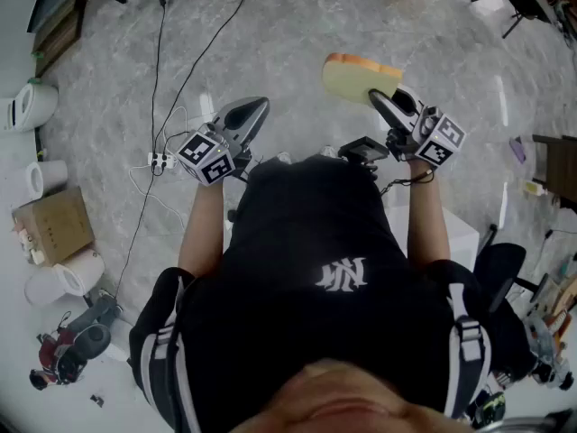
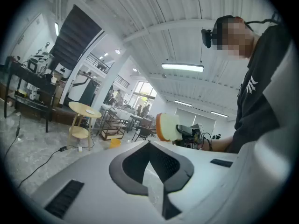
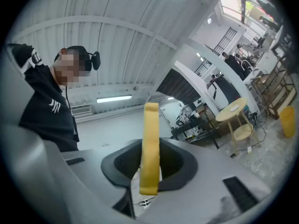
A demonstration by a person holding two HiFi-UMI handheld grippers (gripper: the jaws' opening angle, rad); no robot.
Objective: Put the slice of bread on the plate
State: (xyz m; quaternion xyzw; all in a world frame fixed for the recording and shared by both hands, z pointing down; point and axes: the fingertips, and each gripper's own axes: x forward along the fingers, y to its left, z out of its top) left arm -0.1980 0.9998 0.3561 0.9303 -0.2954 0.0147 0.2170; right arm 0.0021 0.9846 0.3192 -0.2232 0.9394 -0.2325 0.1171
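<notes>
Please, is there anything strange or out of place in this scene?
Only one thing: the right tool clamps the slice of bread in mid-air, high above the grey floor, not over any table. Nothing looks spilled or damaged.

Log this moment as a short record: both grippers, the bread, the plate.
left gripper: jaws together, nothing between them
right gripper: shut on the slice of bread
bread pose: edge-on between the jaws, held in the air above the floor
plate: not made out in any view
</notes>
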